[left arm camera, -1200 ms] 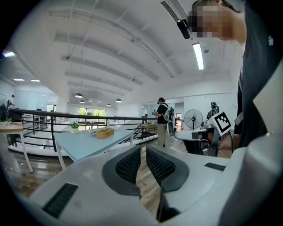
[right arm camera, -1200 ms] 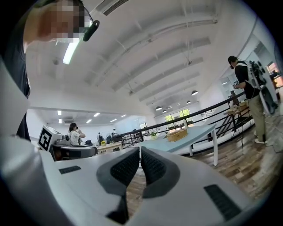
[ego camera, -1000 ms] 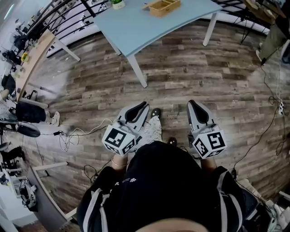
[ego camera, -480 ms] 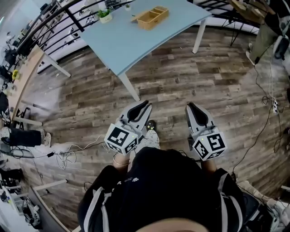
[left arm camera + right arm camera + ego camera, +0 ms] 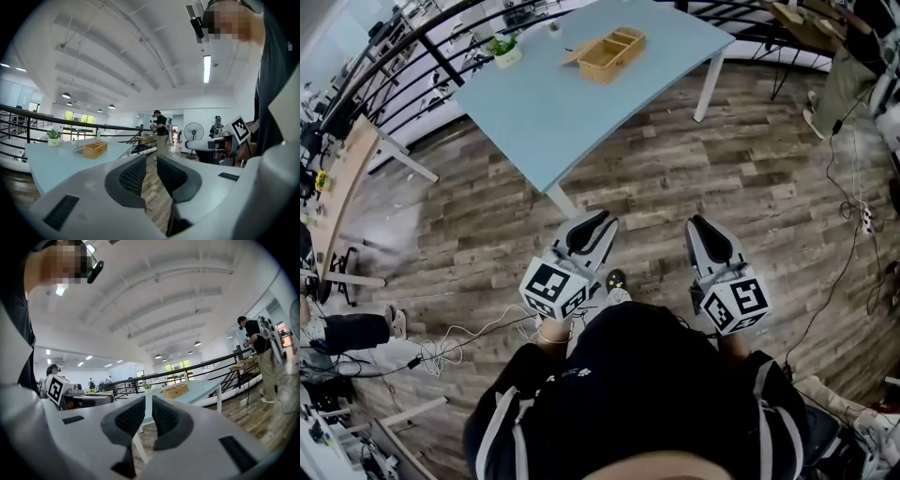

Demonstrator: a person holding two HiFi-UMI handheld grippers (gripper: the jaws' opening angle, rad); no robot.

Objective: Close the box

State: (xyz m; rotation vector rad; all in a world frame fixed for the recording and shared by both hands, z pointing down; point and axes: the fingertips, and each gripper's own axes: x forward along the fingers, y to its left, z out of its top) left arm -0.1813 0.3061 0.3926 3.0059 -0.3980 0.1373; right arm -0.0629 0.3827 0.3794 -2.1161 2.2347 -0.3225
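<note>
Head view: open box (image 5: 606,54) sits on the table (image 5: 572,122) far side, near the plant (image 5: 503,49), well apart from both grippers. Left gripper (image 5: 598,219) jaws have just been opening: narrow gap, nothing between. Right gripper (image 5: 698,223) is also narrowly apart and empty. Table's near corner lies between grippers and box.

A light-blue desk (image 5: 553,112) on white legs stood on a wood-plank floor (image 5: 750,187). One tan wooden box (image 5: 612,54) lay directly on the desktop. Its compartments were uncovered, and a flap projected from its left end. To the left of the box, near the desk's far edge, stood a small potted plant (image 5: 504,49). Between the plant and the box, further back, stood a small pale bottle (image 5: 555,26). Well in front of the box, beyond the desk's near corner, loose cables (image 5: 455,342) lay on the floor.
</note>
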